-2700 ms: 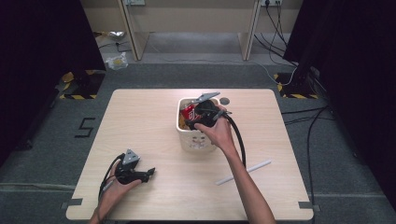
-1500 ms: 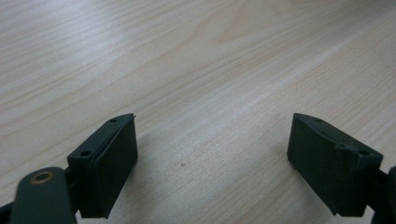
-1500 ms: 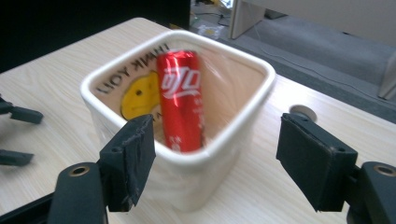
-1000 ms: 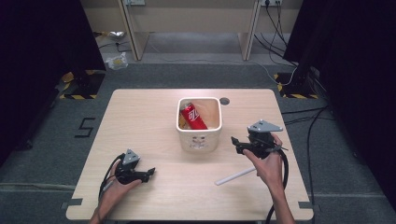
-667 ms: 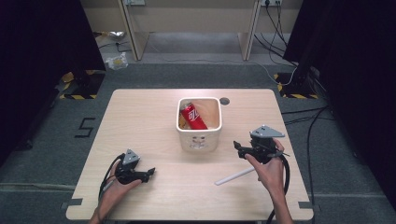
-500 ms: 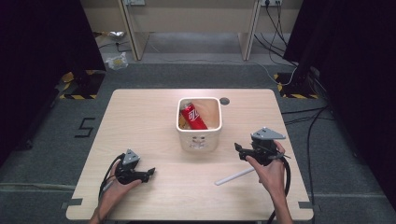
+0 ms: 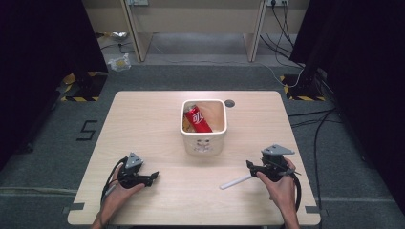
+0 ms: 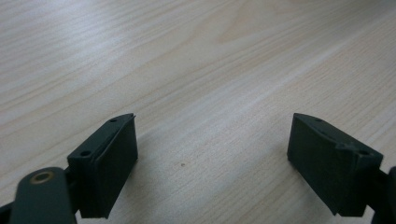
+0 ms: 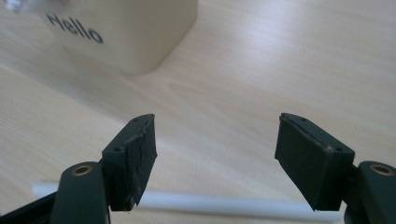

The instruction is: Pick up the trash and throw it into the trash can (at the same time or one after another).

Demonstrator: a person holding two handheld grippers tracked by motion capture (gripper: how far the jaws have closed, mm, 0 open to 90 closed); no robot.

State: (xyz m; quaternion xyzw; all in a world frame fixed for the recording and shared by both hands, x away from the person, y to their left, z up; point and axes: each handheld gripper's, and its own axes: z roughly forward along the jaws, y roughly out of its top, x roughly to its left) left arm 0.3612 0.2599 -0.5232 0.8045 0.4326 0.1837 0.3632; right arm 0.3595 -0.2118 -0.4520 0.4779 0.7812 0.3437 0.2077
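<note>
1. My right claw [image 7: 251, 167] sits low over the pale wooden table [image 7: 143, 124], near its right front corner. The jaws are matte black blocks with flat, slightly scuffed pads [image 9: 140, 158].
2. Those jaws stand wide apart, though they have just been closing a little. Nothing is pinched between them.
3. The thing I am reaching for is a thin white stick [image 9: 224, 205], round and smooth like a straw or a plastic rod. I cannot tell which.
4. In the right gripper view the stick lies flat on the wood, crossing under both jaws close to their roots. One end pokes out past the left-hand jaw of that view.
5. From the high view the white stick [image 7: 236, 182] runs at a slant, its upper end meeting my claw's tips and its lower end pointing toward the table's front middle. Whether the pads touch it I cannot tell.
6. Farther off stands a cream plastic bin [image 7: 204, 143], square with rounded corners and a glossy wall; the word "Hello" is printed on the side facing me.
7. A red can [image 7: 197, 119] leans tilted inside the bin.
8. My left claw [image 7: 154, 177] rests near the table's left front, jaws spread wide over bare wood grain, holding nothing.
</note>
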